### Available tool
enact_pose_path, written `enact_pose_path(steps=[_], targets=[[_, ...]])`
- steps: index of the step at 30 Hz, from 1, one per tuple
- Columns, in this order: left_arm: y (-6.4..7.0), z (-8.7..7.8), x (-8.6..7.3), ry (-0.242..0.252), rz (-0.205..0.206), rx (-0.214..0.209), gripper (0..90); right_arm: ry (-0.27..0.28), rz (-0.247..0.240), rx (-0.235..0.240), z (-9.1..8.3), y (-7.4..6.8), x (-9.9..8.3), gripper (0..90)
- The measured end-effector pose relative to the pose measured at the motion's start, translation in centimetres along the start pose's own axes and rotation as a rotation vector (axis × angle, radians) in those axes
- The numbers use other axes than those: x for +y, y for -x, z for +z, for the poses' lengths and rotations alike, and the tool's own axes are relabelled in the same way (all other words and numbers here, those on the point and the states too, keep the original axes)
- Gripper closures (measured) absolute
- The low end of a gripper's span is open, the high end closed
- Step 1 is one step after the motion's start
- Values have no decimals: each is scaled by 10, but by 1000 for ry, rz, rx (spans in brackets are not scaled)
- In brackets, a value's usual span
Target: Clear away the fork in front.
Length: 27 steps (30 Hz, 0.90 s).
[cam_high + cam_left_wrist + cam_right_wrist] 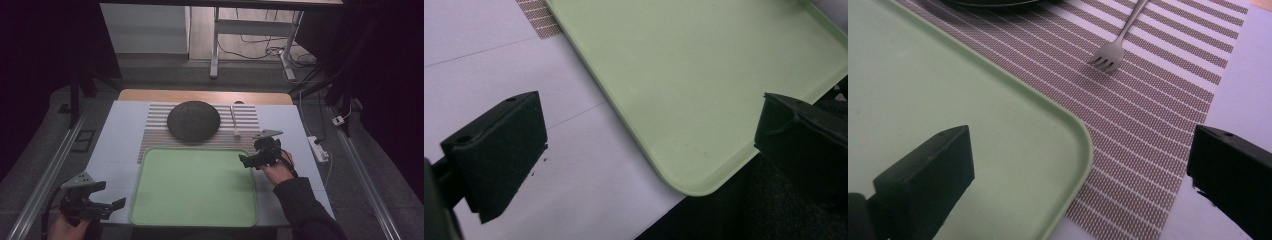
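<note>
The tray (194, 185) lies flat on the near middle of the table (122, 130), between the two grippers. The right gripper (248, 161) hovers at the tray's far right corner with its jaws spread wide and holding nothing; in the right gripper view that rounded corner (1068, 130) sits between the jaws, nearer the left one. The left gripper (114, 205) hangs just off the tray's near left corner, jaws also wide apart and empty; in the left gripper view the corner (694, 185) lies between them, closer to the right jaw.

The tray is pale green, rectangular, with rounded corners and a low raised rim, and its floor is bare.

Its far edge overlaps a striped placemat (155, 125). On the placemat, beyond the tray, sits a dark round plate (193, 120), and to the right of that a fork (1113, 47) with its tines pointing toward the tray, well apart from the corner. The tray's near edge reaches the table's front edge; bare table lies on both sides.
</note>
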<state>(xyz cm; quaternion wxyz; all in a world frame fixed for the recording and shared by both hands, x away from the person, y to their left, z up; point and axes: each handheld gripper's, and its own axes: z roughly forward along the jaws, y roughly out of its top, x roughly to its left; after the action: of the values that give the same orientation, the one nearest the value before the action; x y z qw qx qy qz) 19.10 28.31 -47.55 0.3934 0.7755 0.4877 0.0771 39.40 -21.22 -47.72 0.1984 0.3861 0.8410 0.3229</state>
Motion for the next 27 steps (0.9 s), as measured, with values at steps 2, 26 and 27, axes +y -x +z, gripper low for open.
enact_pose_path(steps=[2,26,27], targets=[[0,0,0,0,0,0,6,-7,5,-4,4,1,3,0],[0,0,0,0,1,-3,8,-88,-93,-101,63,11,34,80],[0,0,0,0,1,-3,9,-92,-112,-110,65,11,35,107]])
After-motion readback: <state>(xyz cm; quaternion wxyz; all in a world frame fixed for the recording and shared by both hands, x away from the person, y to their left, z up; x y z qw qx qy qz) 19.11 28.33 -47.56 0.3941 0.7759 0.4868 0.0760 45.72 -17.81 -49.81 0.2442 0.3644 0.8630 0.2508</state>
